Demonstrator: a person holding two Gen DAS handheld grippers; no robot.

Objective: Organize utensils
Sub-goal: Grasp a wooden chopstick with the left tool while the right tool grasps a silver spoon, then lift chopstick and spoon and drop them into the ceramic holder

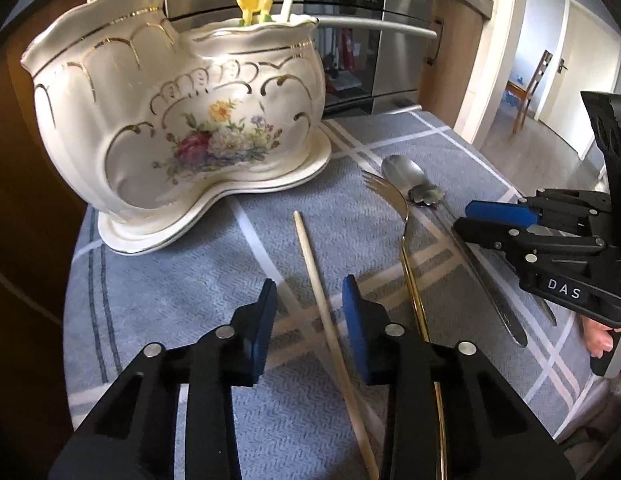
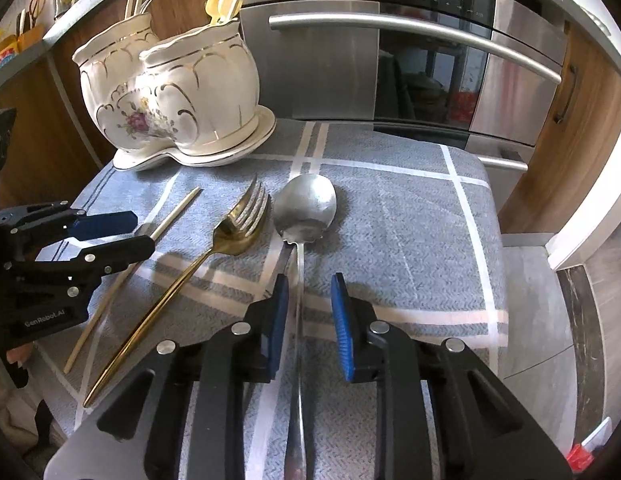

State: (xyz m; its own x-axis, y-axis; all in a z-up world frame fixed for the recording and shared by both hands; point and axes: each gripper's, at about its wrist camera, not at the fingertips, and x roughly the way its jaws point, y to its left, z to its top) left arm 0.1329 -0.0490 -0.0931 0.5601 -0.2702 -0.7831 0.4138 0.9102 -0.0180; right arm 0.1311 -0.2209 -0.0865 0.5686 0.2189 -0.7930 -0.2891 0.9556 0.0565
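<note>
Our left gripper hangs low over the worktop with its blue pads spread, the pale chopstick lying on the cloth between them, untouched. Straddling it this way looks like a line-up for a pinch along its thin shaft. Our right gripper is spread as well, and the handle of the silver spoon runs up the gap between its pads; a dark knife seems to lie just under that handle, so we judge a clean pinch on the spoon alone will need care.

Beside the spoon lies the gold fork, its tines near the spoon's bowl and its long handle angling back toward us. We count four loose utensils: one chopstick, one fork, one spoon, one knife.

Beyond them, at the far left of the cloth, stands the cream floral ceramic holder on its matching saucer. It has two compartments, and a few pale handles and a yellow piece already stand in it, which we take as the destination.
</note>
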